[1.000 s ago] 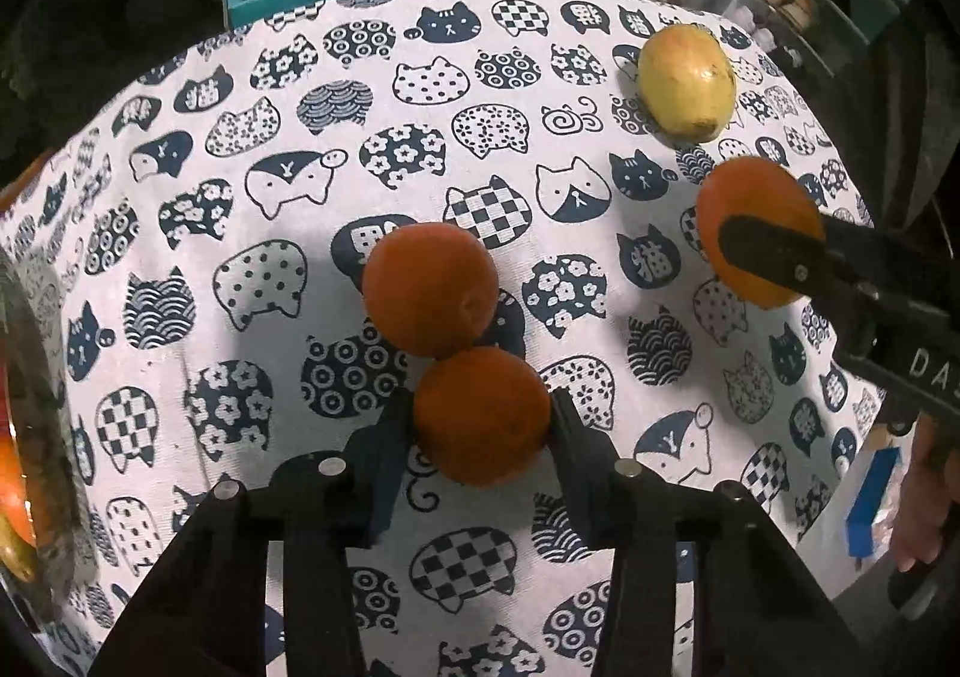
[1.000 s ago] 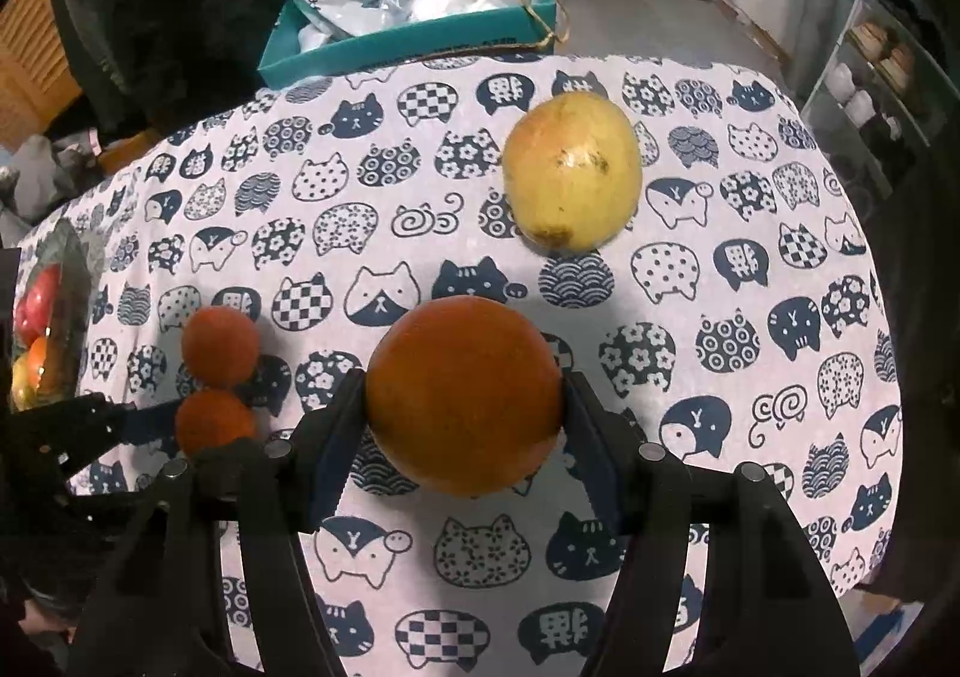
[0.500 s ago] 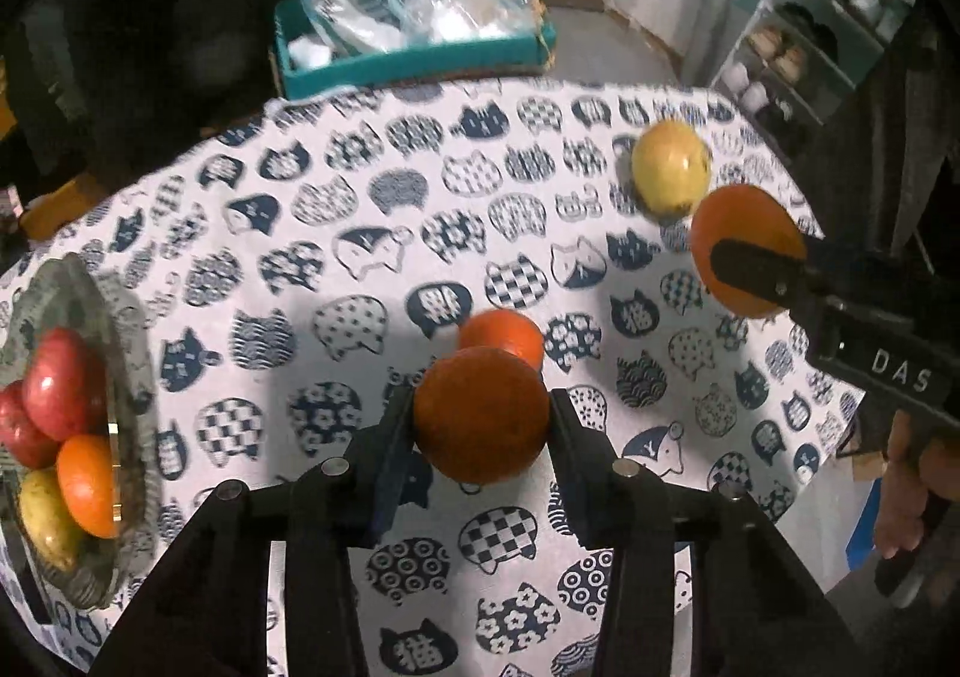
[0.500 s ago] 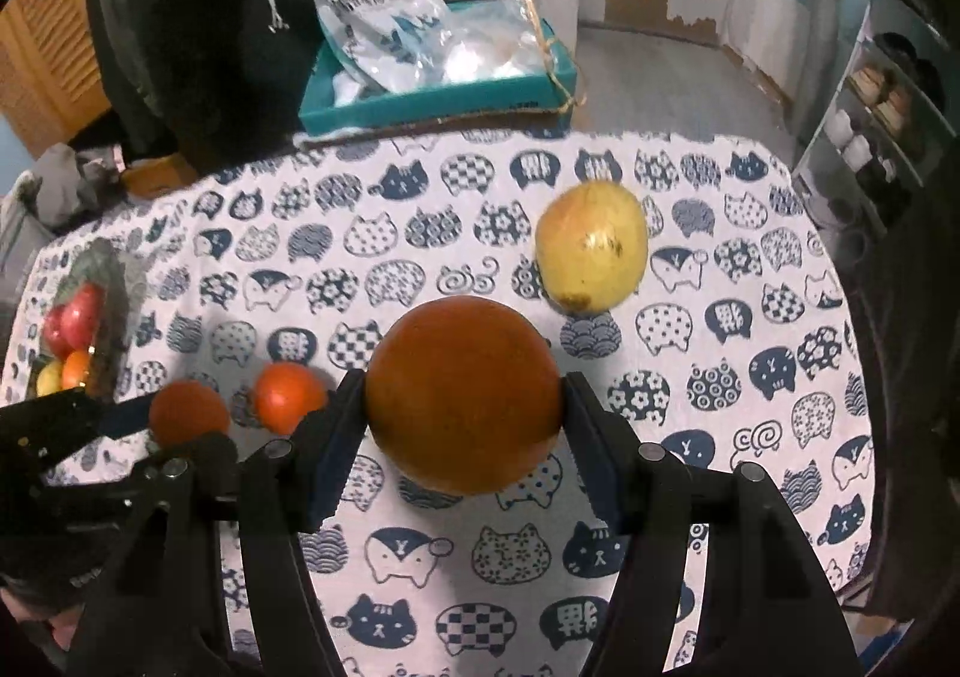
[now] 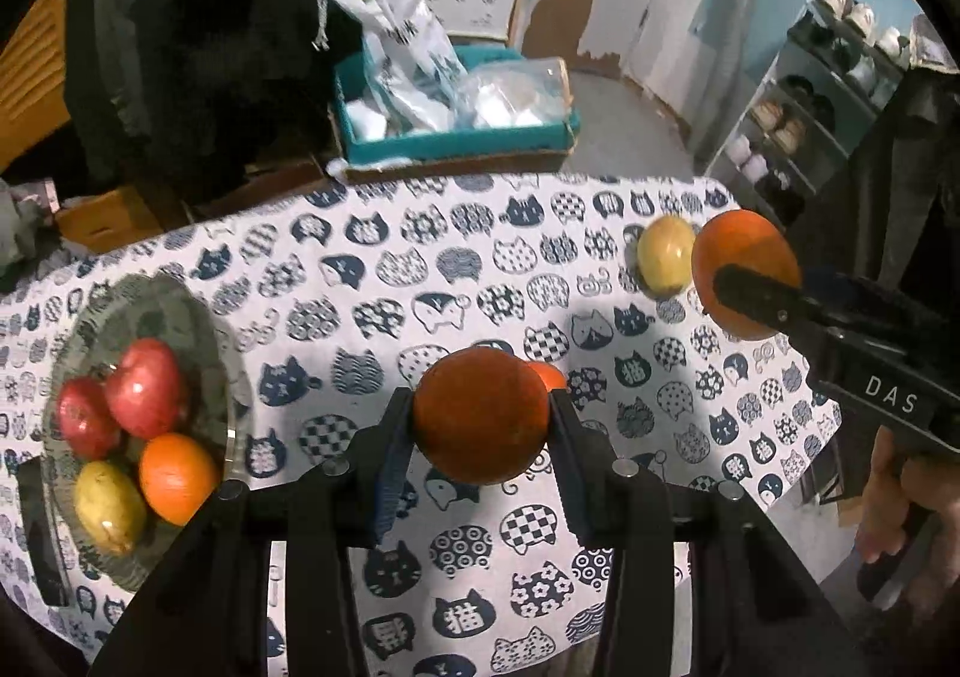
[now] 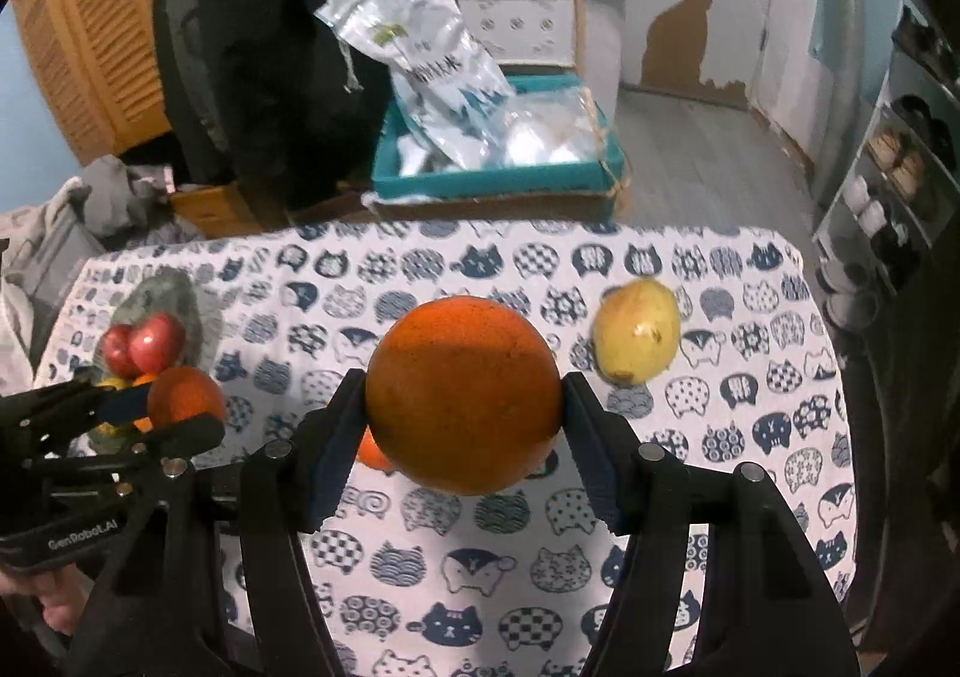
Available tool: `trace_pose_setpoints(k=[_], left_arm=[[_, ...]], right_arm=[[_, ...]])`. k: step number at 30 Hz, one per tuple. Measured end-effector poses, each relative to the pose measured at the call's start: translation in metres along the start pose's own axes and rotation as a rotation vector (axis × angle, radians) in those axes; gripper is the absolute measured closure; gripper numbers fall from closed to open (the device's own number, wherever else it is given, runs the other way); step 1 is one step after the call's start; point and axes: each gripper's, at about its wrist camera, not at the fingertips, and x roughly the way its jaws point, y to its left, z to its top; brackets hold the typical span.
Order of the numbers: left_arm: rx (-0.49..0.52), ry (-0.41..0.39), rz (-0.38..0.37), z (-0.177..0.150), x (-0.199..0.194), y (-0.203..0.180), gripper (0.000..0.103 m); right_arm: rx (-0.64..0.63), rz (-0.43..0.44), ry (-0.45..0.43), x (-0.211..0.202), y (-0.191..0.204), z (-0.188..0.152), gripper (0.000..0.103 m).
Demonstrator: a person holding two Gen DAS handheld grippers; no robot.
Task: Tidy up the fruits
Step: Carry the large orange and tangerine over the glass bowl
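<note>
The left gripper (image 5: 480, 425), at the lower centre of its own view, is clamped on a small round orange fruit (image 5: 480, 414), its two black fingers pressing the fruit's sides and holding it clear of the cat-print tablecloth (image 5: 372, 281). The right gripper (image 6: 465, 398) is likewise clamped on a larger round orange (image 6: 463, 395), lifted above the cloth at the centre of the right wrist view; in the left wrist view that same orange shows at the right edge. Just behind the left gripper's fruit, a second small orange fruit (image 5: 547, 375) lies on the cloth, mostly hidden. A yellow-green pear-shaped fruit (image 6: 636, 330) rests on the cloth to the right of centre in the right wrist view. At the left of the left wrist view a clear glass bowl (image 5: 231, 425) holds two red apples (image 5: 144, 389), an orange and a yellow fruit. Beyond the table's far edge sits a teal box (image 6: 492, 179) filled with plastic bags.
</note>
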Motion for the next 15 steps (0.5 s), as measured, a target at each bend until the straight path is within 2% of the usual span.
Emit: trace_pose_setpoints(k=[15], left_arm=[[-0.024, -0.114, 0.053, 0.006, -0.053, 0.031, 0.059]], right_arm=[[-0.089, 0.052, -0.075, -0.026, 0.055, 0.02, 0.039]])
